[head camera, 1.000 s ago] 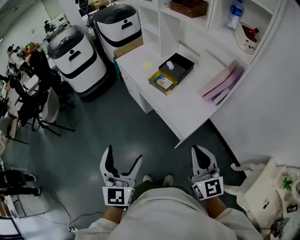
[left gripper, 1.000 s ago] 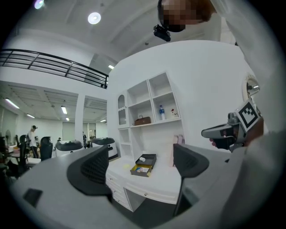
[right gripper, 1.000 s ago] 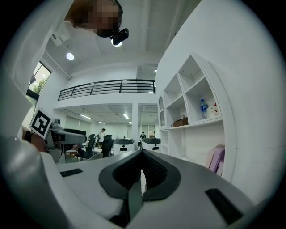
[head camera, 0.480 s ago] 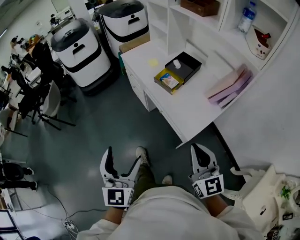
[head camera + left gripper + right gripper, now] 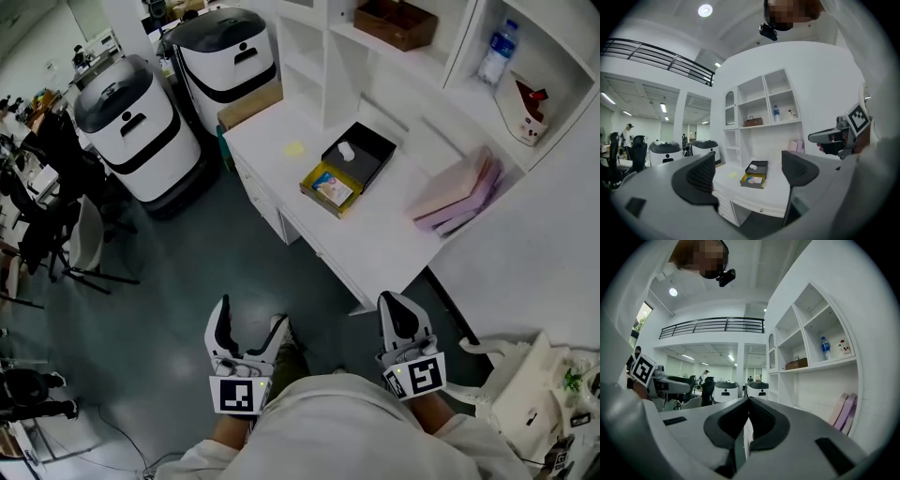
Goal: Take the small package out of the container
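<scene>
On the white desk [image 5: 375, 234] lies a black open container [image 5: 367, 150] with a small white package [image 5: 346, 149] inside. A yellow box [image 5: 327, 187] holding a colourful item sits against its near side. Both grippers hang low by the person's body, well short of the desk. My left gripper [image 5: 246, 324] is open and empty. My right gripper [image 5: 397, 311] is shut with nothing between its jaws. The left gripper view shows the container [image 5: 758, 166] and yellow box [image 5: 752, 180] far off between the spread jaws. In the right gripper view the jaws meet, hiding the container.
Two white-and-black wheeled units [image 5: 129, 122] [image 5: 230, 54] stand left of the desk. Pink folders [image 5: 461, 190] lie on the desk's right. Shelves above hold a brown box [image 5: 394, 21] and a water bottle [image 5: 495, 52]. Chairs [image 5: 66, 234] stand at left, a white bag [image 5: 525, 394] at lower right.
The person has taken a step and the view has shifted, so the desk sits a little differently. Both grippers keep their places by the body, left open and right shut.
</scene>
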`<state>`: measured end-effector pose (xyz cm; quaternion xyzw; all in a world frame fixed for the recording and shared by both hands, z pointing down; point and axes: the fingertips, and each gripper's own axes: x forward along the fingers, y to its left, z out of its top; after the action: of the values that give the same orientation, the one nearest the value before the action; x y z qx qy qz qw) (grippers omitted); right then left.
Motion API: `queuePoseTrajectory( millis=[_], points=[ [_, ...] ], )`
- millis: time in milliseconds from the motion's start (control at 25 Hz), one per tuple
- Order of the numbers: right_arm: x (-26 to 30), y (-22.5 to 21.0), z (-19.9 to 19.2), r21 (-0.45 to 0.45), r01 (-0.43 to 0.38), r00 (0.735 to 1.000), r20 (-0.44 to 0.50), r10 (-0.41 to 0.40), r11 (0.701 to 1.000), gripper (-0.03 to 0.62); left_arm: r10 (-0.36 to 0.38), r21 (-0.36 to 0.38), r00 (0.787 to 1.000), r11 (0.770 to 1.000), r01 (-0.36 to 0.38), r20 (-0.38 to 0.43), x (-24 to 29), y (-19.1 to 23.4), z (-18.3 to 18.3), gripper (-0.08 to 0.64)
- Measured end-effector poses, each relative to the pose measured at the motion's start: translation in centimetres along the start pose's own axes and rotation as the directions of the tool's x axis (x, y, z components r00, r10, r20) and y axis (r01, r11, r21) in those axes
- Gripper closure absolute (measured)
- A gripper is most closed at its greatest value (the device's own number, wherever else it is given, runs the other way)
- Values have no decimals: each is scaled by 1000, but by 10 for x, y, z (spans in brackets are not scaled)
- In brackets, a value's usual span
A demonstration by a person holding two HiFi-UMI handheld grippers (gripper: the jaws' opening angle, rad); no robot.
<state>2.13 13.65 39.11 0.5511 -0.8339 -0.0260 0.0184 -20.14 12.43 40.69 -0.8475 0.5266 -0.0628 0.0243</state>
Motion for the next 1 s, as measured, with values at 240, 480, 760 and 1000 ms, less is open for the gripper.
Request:
queuePoseTrajectory(
  millis=[240, 480, 760, 1000],
  points=[
    [71, 0, 13, -13, 54, 998, -11, -54, 998, 568, -66, -25, 997, 998, 65, -36, 51, 52, -2, 117],
    [129, 4, 19, -13, 120, 992, -24, -121, 993, 568, -143, -23, 989, 990, 142, -39, 98, 102, -1, 117],
    [173, 3, 18, -11, 137, 990, -44, -137, 991, 568, -191, -36, 981, 981, 189, -42, 147, 128, -2, 117],
    [205, -34, 3, 27, 131, 990, -48, -129, 991, 568, -201, -21, 976, 980, 199, -88, 198, 124, -7, 117]
  ],
)
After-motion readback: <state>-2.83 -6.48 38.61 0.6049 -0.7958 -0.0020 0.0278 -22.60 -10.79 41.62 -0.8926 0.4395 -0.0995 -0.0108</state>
